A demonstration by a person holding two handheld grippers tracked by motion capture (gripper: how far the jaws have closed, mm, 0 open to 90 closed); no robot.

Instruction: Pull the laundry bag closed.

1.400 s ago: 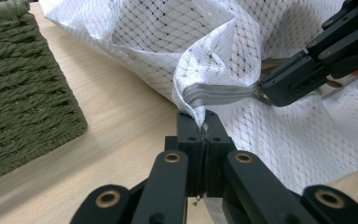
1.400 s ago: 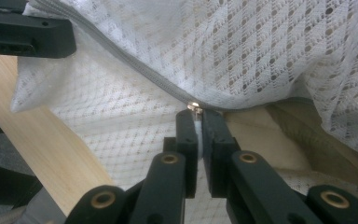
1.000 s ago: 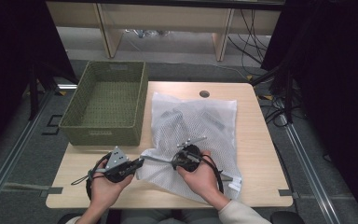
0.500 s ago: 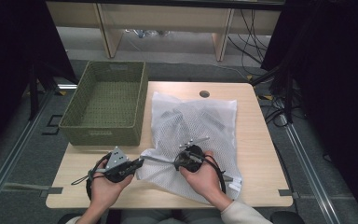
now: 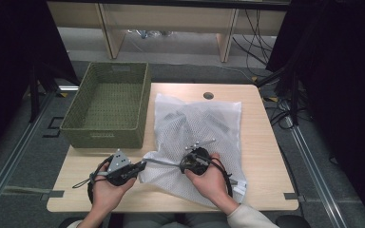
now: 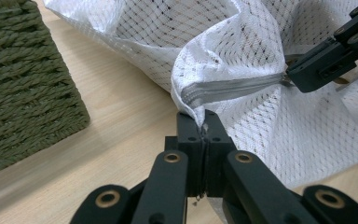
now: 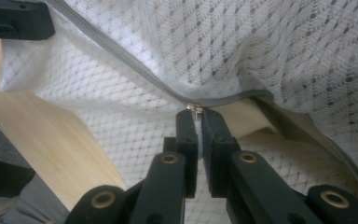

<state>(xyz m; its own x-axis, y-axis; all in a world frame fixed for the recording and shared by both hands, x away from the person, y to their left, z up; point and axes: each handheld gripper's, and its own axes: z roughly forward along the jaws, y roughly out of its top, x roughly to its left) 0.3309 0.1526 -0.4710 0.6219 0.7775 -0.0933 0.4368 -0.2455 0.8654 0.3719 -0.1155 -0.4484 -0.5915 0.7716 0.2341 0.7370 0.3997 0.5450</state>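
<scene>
Left claw [image 6: 204,122]: jaws pressed together, no gap visible between them, pinching the corner of the white mesh bag [image 6: 242,51] where the grey zipper [image 6: 233,87] ends. In the high view the left claw [image 5: 141,165] sits near the front edge of the counter [image 5: 266,156], toward its front-left corner, with the bag corner pulled out toward it.

Right claw [image 7: 196,114]: jaws nearly together, a thin slit left between them, closed on the small metal zipper pull [image 7: 195,108]. The zipper [image 7: 135,70] runs away from the pull up to the left, closed along that stretch; on the other side of the pull the bag mouth gapes and the wood of the counter [image 7: 42,140] shows beyond the mesh bag [image 7: 284,51]. In the high view the right claw [image 5: 185,164] lies over the front part of the mesh bag [image 5: 199,123], near the left claw, the zipper [image 5: 164,162] stretched taut between the two.

The bag lies flat on the middle of the counter, reaching from near the back edge to close to the front edge, dark items showing faintly through the mesh. A green woven basket [image 5: 108,102] stands at the left edge, just beside the bag, hanging partly over the counter's side.
</scene>
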